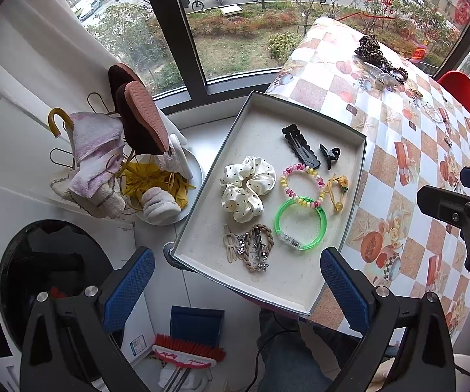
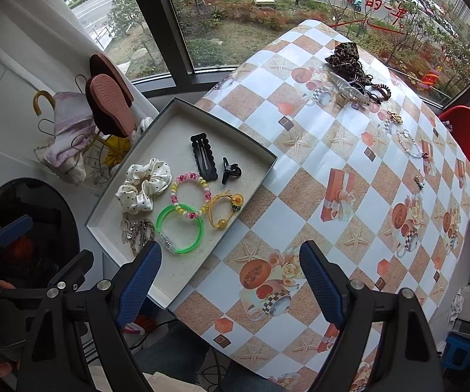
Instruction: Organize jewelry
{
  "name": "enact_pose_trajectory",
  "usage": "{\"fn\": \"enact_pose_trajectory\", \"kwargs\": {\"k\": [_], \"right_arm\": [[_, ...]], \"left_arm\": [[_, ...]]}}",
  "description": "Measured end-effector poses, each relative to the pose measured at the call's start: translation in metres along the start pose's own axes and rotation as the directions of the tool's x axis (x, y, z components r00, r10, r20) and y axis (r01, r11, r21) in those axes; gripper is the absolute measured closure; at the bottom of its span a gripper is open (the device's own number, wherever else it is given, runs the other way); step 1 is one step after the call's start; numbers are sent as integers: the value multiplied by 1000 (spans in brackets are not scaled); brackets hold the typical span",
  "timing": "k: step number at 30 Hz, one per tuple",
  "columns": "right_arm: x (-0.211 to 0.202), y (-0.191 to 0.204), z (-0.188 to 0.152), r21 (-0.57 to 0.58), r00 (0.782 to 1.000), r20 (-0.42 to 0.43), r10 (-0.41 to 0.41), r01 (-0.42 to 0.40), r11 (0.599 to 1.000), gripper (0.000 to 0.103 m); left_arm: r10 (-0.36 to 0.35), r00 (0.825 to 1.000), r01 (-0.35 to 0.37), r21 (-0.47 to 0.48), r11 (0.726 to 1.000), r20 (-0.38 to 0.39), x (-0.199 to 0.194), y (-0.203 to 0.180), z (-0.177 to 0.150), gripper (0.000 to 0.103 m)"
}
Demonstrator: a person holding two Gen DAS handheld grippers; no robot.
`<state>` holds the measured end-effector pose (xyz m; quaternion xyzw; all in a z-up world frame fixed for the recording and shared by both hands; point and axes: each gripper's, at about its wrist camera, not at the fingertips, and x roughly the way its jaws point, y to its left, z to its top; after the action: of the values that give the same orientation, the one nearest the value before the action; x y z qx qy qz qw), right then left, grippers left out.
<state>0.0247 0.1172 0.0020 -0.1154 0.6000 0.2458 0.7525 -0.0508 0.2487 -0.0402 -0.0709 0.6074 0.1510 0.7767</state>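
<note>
A shallow grey tray sits at the table's left edge, partly overhanging it. It holds a white dotted scrunchie, a green bangle, a beaded bracelet, a yellow hair tie, a black snap clip, a black claw clip and braided ties with clips. More jewelry with a leopard scrunchie lies at the table's far side. My left gripper is open above the tray's near end. My right gripper is open over the tablecloth beside the tray.
The checkered tablecloth also carries a clear bead bracelet and small charms. A red chair stands at the far right. A rack with slippers and towels and a washing machine are to the left.
</note>
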Motion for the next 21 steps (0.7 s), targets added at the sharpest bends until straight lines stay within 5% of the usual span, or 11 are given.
{"fn": "enact_pose_trajectory", "kwargs": {"k": [21], "right_arm": [[1, 2, -1, 2, 1000, -1, -2, 2, 1000, 15]], "left_arm": [[0, 1000, 0, -1, 1000, -3, 1, 0, -2, 0]]}}
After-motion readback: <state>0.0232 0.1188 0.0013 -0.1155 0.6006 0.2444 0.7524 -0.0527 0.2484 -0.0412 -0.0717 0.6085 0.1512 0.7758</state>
